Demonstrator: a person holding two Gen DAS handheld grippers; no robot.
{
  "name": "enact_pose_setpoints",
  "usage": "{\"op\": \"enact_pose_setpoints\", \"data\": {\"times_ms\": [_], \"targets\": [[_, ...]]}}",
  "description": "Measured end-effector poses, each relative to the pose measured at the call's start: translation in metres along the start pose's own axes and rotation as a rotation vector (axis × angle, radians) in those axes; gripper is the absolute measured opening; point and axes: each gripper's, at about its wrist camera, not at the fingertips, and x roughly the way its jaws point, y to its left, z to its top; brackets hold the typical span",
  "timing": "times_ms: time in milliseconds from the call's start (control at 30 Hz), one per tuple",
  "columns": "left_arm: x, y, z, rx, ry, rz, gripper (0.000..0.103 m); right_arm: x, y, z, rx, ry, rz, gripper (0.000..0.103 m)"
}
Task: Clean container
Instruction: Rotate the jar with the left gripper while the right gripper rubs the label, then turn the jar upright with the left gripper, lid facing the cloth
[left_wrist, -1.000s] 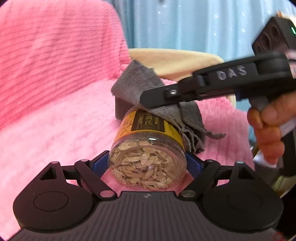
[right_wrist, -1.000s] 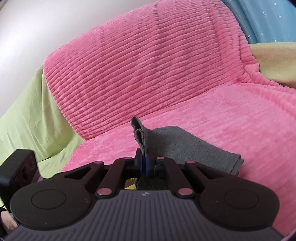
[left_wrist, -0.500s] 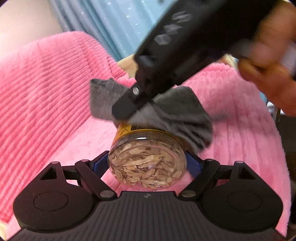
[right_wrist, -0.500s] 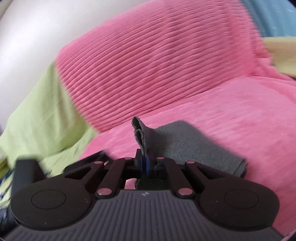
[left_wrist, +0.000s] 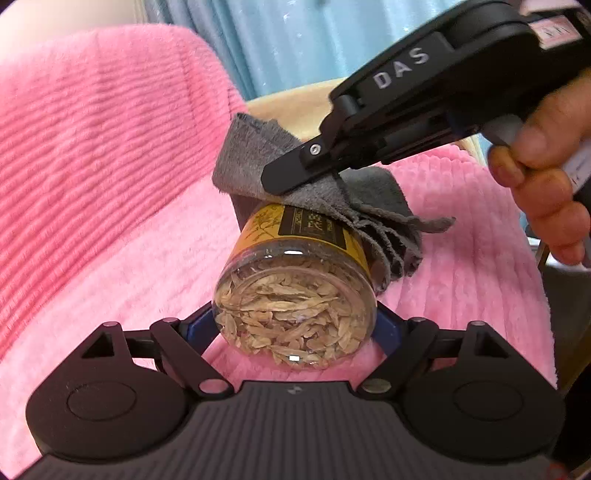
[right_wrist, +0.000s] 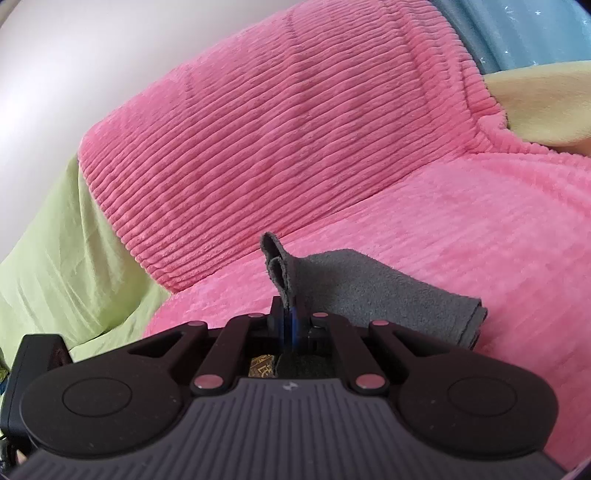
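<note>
A clear jar (left_wrist: 295, 299) with a yellow label, full of pale flakes, lies on its side with its bottom toward the left wrist camera. My left gripper (left_wrist: 295, 325) is shut on it, blue pads on both sides. A grey cloth (left_wrist: 332, 199) drapes over the jar's far end and hides the lid. My right gripper (left_wrist: 280, 181) reaches in from the upper right, shut on that cloth and resting on the jar. In the right wrist view the gripper (right_wrist: 288, 314) pinches a fold of the cloth (right_wrist: 369, 291), with a bit of the jar's label (right_wrist: 262, 367) below it.
A pink ribbed blanket (right_wrist: 332, 129) covers the sofa seat and back behind everything. A green sheet (right_wrist: 62, 258) lies at the left, a beige cushion (right_wrist: 546, 103) at the right, and a blue curtain (left_wrist: 295, 40) hangs behind. A person's hand (left_wrist: 543, 184) holds the right gripper's handle.
The right gripper has swept the cloth back and forth over the jar's top, tilting steeply half a second ago and now lying flatter again. The left gripper and jar shifted slightly.
</note>
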Motion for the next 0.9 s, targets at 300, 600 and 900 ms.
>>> {"op": "enact_pose_setpoints", "data": {"times_ms": [300, 600, 900], "targets": [[-0.029, -0.011, 0.007, 0.081, -0.044, 0.008, 0.084, -0.007, -0.007, 0.003, 0.067, -0.008, -0.033, 0.002], [-0.040, -0.008, 0.008, 0.070, -0.057, -0.002, 0.085, -0.001, -0.013, 0.002, 0.095, 0.023, -0.061, 0.003], [-0.043, -0.002, 0.012, 0.043, -0.056, -0.013, 0.085, 0.000, -0.014, -0.001, 0.122, 0.050, -0.036, 0.003]]}}
